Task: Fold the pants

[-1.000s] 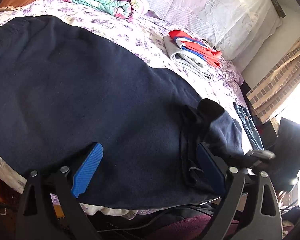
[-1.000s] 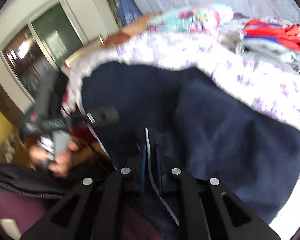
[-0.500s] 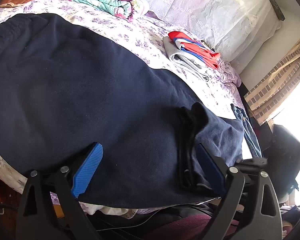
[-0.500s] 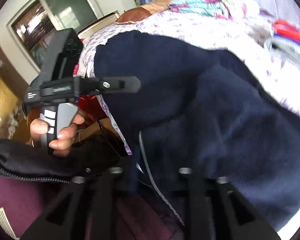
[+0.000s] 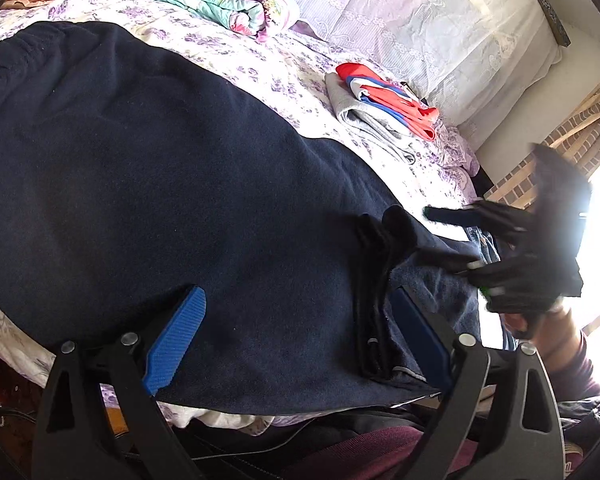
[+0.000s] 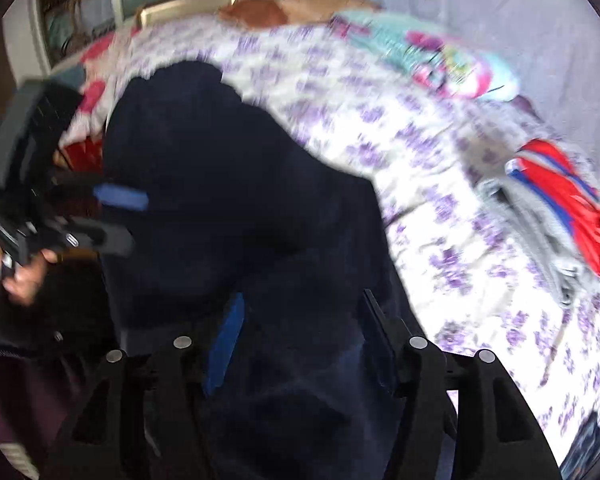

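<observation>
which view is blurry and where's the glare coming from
Right wrist view: smeared by motion, the floral bedsheet and red and blue folded clothes streaked. Left wrist view: mostly sharp on the navy pants, but the right tongs are blurred, and the window beside the curtain blows out white at the right edge.

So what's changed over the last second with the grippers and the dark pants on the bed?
The right gripper, shut on the pants' edge a second ago, has opened and let go; the bunched end now lies flatter at the bed's edge. In the left view it has lifted up and to the right. The left gripper stayed open above the pants, and the folded clothes and floral blanket have not moved.
</observation>
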